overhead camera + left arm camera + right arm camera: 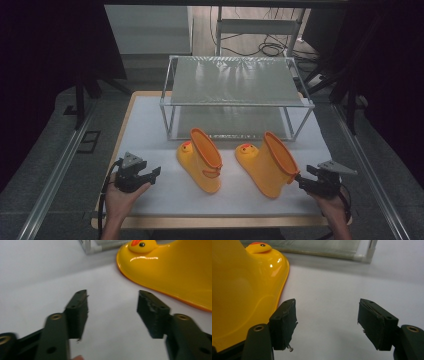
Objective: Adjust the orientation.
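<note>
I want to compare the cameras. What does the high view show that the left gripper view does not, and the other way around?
High view alone: both yellow boots, the left boot and the right boot, the whole metal rack, the right gripper and the person's hands. Left gripper view alone: the worn pads of the open left gripper seen close, with nothing between them. Both: the left gripper, the left boot's duck face and the white table.

Dim room, dark on the left and right. Wooden-edged table (127,120) under a white cover, with a metal-framed two-shelf rack (235,95) at the far side. Grey floor (45,165) all round, with metal rails near both sides. Loose cables (265,49) on the far floor.
</note>
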